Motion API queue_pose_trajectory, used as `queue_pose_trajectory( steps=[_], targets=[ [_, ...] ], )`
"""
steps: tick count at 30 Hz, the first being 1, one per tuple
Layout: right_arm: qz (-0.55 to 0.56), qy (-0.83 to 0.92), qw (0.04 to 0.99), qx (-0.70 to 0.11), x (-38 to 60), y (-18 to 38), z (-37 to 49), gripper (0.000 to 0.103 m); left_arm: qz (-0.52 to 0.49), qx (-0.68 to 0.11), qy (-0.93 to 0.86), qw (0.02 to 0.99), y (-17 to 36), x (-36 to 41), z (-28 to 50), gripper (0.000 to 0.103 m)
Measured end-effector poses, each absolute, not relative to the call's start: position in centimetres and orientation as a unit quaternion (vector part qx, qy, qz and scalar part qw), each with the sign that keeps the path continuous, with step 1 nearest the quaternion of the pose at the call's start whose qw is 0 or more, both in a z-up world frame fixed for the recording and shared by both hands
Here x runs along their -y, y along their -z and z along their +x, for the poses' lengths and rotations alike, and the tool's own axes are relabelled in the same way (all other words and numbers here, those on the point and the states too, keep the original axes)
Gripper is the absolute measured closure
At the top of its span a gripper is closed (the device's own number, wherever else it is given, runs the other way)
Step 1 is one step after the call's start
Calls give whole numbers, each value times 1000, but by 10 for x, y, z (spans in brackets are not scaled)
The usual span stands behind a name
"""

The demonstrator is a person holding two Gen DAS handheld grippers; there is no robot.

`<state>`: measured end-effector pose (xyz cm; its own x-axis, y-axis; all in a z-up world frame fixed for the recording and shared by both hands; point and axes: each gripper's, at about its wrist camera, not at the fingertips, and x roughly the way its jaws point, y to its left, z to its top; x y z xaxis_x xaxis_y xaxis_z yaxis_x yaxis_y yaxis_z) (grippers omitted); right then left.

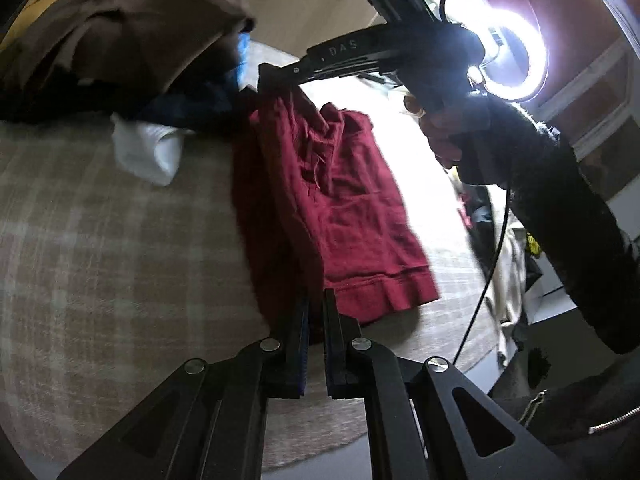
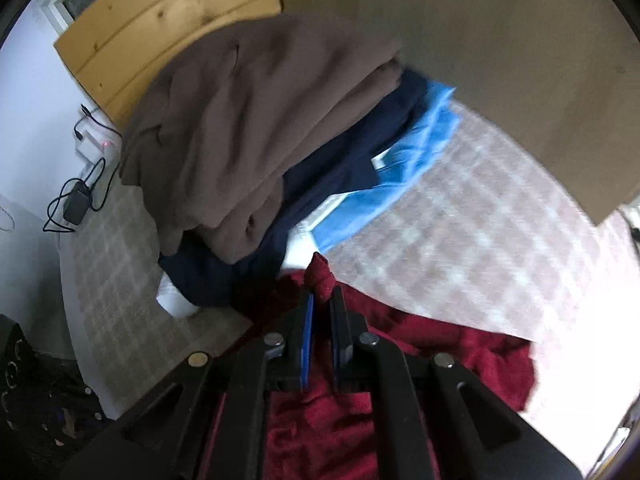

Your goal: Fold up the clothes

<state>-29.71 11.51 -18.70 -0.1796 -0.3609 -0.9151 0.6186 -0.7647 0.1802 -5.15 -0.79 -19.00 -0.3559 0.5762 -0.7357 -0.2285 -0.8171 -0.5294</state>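
Dark red garment [image 1: 340,208] hangs stretched over a bed with a beige plaid cover [image 1: 100,240], held at two ends. Left gripper [image 1: 316,320] has its fingers [image 1: 298,332] pressed nearly together with red cloth pinched in the narrow gap, at the lower edge of the garment near its ribbed hem. Right gripper [image 1: 266,76] shows in the left wrist view reaching in from the upper right, its tip clamped on the upper corner of the red cloth; the person's hand [image 1: 440,136] grips its handle, dark fuzzy sleeve behind it. In the right wrist view the right gripper [image 2: 322,312] has blue-padded fingers [image 2: 307,332] drawn close with a bunched knot of red garment [image 2: 440,352] sticking up between them, the rest of the cloth spreading down and to the right under the gripper body. Just beyond the garment sits a pile of clothes: brown item [image 2: 256,120] on top, navy one [image 2: 340,168] under it, light blue piece [image 2: 420,140] poking out on the right side, something white [image 1: 148,152] at the bottom edge of the pile. Wooden headboard [image 2: 168,20] stands behind the pile. Charger with black cable [image 2: 76,204] lies on the bed's far left edge. Ring light [image 1: 516,56] glares at upper right in the left wrist view. Frames are motion-blurred.
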Motion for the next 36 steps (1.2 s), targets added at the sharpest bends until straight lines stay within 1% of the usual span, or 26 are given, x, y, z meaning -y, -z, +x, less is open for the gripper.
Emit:
queue_pose_trajectory(
  steps=[4, 5, 6, 7, 10, 12, 14, 15, 16, 19, 23, 26, 29, 34, 35, 36],
  targets=[
    [563, 752, 318, -125, -103, 202, -298, 95, -527, 173, -794, 248, 202, 10, -51, 97],
    [566, 751, 316, -127, -100, 205, -298, 92, -538, 171, -788, 245, 207, 8, -52, 97],
    [568, 750, 314, -129, -98, 208, -299, 85, -547, 169, -784, 241, 210, 7, -53, 94],
    [570, 749, 312, -127, -98, 209, -299, 81, -554, 168, -779, 239, 211, 9, -51, 93],
    [551, 768, 320, -62, -125, 180, -293, 69, -559, 163, -779, 230, 205, 20, -45, 93],
    [525, 789, 317, -16, -157, 153, -280, 50, -557, 165, -784, 219, 195, 32, -43, 92],
    [504, 808, 303, 17, -195, 134, -258, 43, -555, 172, -786, 212, 188, 40, -46, 83],
    [496, 816, 294, 33, -214, 127, -246, 43, -557, 169, -785, 214, 189, 38, -51, 76],
    [494, 822, 279, 46, -235, 129, -230, 43, -559, 166, -783, 215, 190, 37, -55, 75],
    [519, 817, 231, 101, -291, 157, -184, 43, -569, 160, -774, 227, 196, 25, -69, 75],
    [561, 783, 206, 175, -320, 204, -131, 43, -589, 153, -754, 248, 207, 6, -86, 74],
    [565, 780, 209, 170, -309, 213, -119, 43, -600, 135, -745, 257, 211, -4, -88, 74],
    [570, 777, 212, 165, -299, 222, -107, 43, -603, 122, -743, 261, 212, -10, -88, 71],
    [570, 777, 222, 147, -281, 234, -91, 43, -601, 98, -752, 253, 209, -18, -87, 72],
    [567, 780, 227, 139, -278, 235, -92, 45, -598, 92, -756, 250, 209, -20, -86, 73],
    [564, 781, 232, 133, -278, 236, -92, 54, -595, 83, -761, 246, 209, -22, -86, 80]
  ],
)
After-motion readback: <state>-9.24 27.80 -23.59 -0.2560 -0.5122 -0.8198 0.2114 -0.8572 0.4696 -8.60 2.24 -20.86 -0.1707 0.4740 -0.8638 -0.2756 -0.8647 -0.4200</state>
